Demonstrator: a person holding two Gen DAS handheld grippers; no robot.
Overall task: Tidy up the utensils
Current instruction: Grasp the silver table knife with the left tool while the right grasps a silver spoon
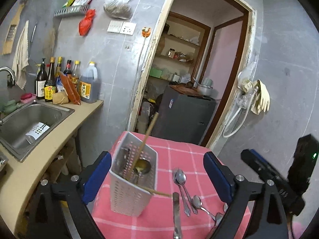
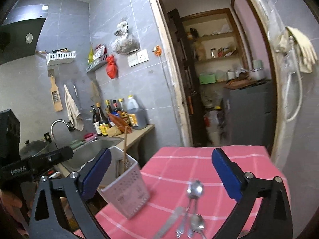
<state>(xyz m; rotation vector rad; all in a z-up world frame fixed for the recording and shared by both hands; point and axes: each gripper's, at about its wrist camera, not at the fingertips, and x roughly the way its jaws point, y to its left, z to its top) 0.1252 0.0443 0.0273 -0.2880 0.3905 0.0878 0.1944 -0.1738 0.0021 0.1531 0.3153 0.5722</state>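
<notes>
The utensil holder [image 1: 132,181] looks like matt white perforated plastic. The spoons [image 1: 181,176] and knife [image 1: 176,215] are glossy metal. A chopstick [image 1: 143,145] looks wooden. The tablecloth [image 1: 185,153] is pink checked cloth; the sink [image 1: 37,117] is brushed steel.

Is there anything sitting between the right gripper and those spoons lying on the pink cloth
Nothing visible does. The right gripper is open and empty, and only bare pink tablecloth lies around the spoons below it. The white utensil holder stands off to the picture's left, and the knife lies beside the spoons, not over them.
</notes>
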